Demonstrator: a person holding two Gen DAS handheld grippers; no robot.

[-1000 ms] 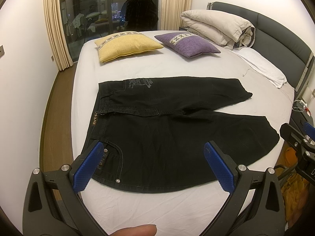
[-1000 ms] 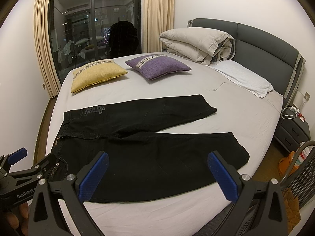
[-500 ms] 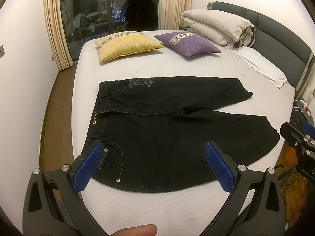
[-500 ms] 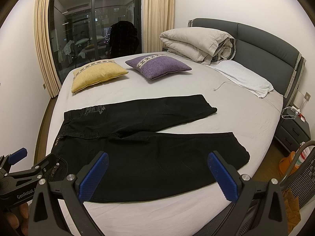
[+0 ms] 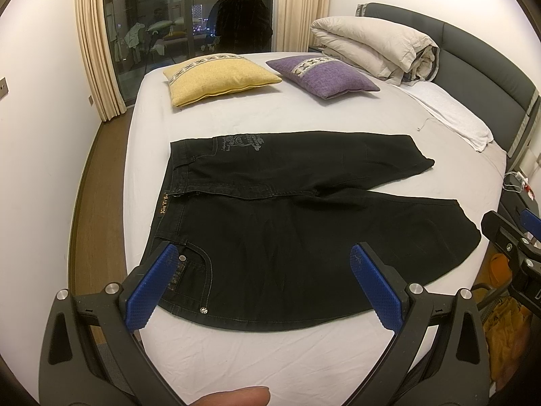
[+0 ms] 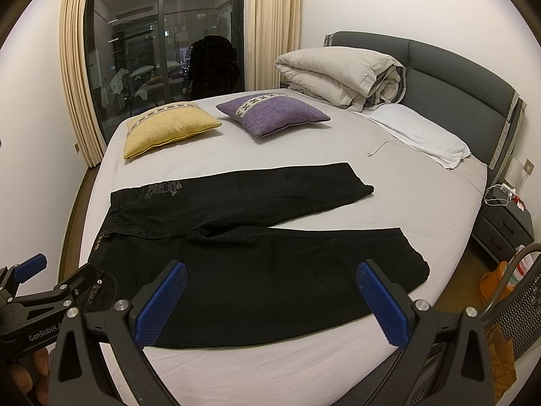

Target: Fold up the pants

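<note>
Barely moved since a second ago, both views framed the same and nothing shifted on the bed. Left gripper (image 5: 263,282) hovering over the near edge of the bed (image 5: 270,355), blue fingers (image 5: 152,286) spread wide with nothing between them, lined up over the waist end of the pants (image 5: 304,237). Right gripper (image 6: 270,301) same deal, fingers (image 6: 380,304) wide apart and empty, hanging above the near edge over the closer leg. Black pants laid flat along the near side of the bed, waistband toward the left edge, both legs running toward the right edge and splayed a bit apart, closer leg's hem almost at the bed's right edge. Yellow cushion (image 5: 221,79) and purple cushion (image 5: 321,76) side by side at the far edge, well clear of the pants. Rolled beige duvet (image 6: 341,76) and white pillow (image 6: 422,137) up against the headboard (image 6: 456,77) at the far right.
</note>
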